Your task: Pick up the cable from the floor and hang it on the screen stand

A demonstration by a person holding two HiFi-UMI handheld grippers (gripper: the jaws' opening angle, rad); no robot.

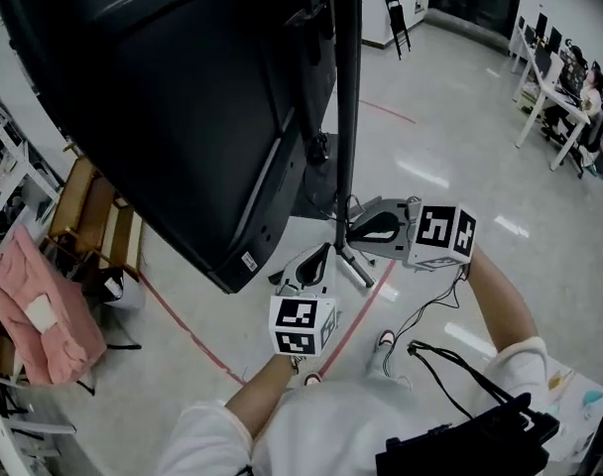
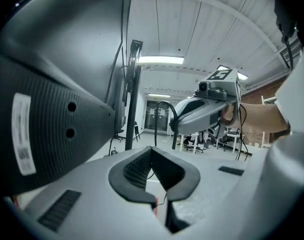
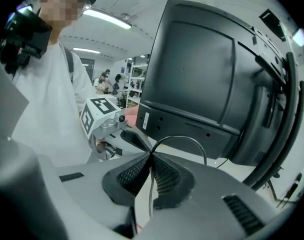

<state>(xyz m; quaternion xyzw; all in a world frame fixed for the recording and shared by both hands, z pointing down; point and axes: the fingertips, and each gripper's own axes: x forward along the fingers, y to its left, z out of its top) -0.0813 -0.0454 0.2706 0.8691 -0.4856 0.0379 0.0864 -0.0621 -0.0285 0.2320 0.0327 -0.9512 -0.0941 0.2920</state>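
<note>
A thin black cable (image 3: 184, 139) arcs out of my right gripper (image 3: 152, 153), whose jaws are shut on it; it also runs down through the gap under the pads. In the left gripper view the same arc (image 2: 163, 103) rises from the tips of my left gripper (image 2: 152, 148), which look shut on it, and crosses to the right gripper (image 2: 175, 129). In the head view both grippers are raised beside the stand's black pole (image 1: 347, 117), the left gripper (image 1: 324, 254) just below the right one (image 1: 353, 232). The big black screen (image 1: 182, 97) hangs above left. Slack cable (image 1: 421, 313) trails to the floor.
The stand's base legs (image 1: 356, 266) spread under the grippers. A red tape line (image 1: 182, 325) crosses the floor. Wooden chairs (image 1: 93, 216) and a pink cloth (image 1: 34, 315) are at the left, with desks (image 1: 554, 87) far right. A black bag (image 1: 470, 434) hangs at my front.
</note>
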